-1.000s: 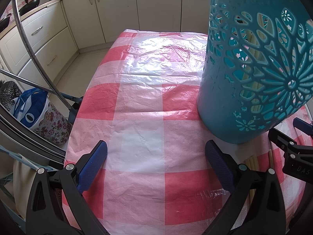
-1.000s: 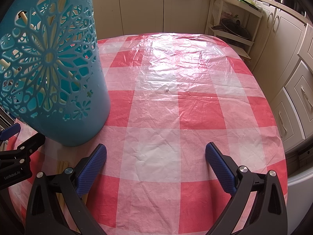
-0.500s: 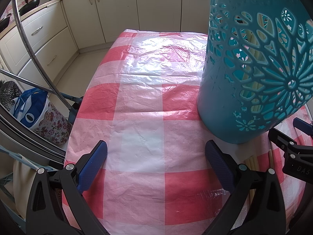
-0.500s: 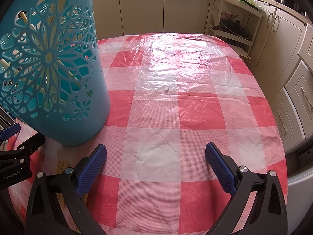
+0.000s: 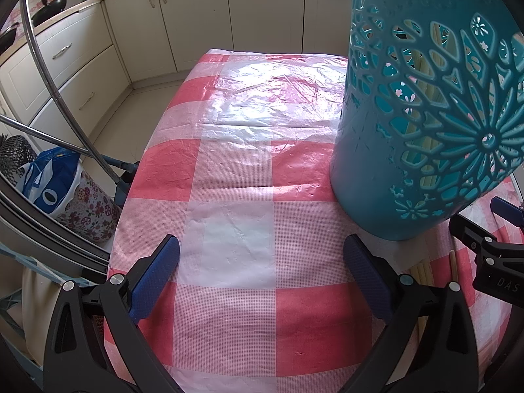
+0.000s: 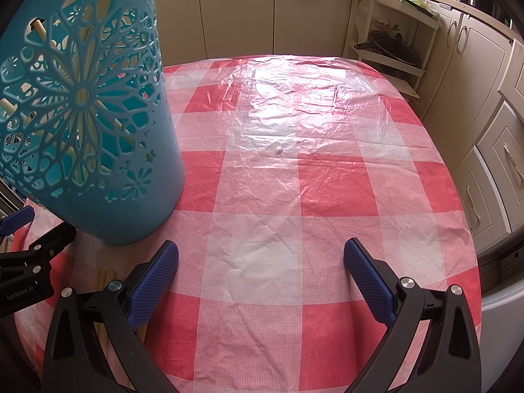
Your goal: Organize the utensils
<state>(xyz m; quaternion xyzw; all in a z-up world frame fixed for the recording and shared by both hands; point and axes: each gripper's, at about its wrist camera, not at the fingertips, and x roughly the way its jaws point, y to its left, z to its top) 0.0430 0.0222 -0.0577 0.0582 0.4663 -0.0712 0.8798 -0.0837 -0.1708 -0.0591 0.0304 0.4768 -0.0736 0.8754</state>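
You are holding the left gripper (image 5: 262, 255) low over the table (image 5: 235, 170), its blue-padded fingers (image 5: 154, 275) spread wide apart with nothing between them, only the red-and-white checked cloth showing in the gap at the bottom centre of the left wrist view. You are holding the right gripper (image 6: 262, 255) the same way: wide open and empty, with its pads (image 6: 366, 278) hanging over the checks at the bottom of the right wrist view.

The teal utensil holder (image 5: 425, 108) is standing upright on the table, filling the upper right of the left wrist view and the upper left of the right wrist view. Pale chopsticks are showing through its cut-out flower pattern, leaning inside it. The holder is sitting just beyond the tips of both grippers, between them, touching neither.

A few loose chopsticks (image 5: 422, 268) are lying flat on the cloth in front of the holder's base, at the lower right of the left wrist view, partly hidden behind your left gripper's right finger. In the right wrist view they are lying at the lower left, running under that gripper's left finger.

Cream cabinets (image 6: 235, 9) are lining the top of both views, and a floral bin (image 5: 88, 203) with a blue bag is sitting at the left edge of the left wrist view.
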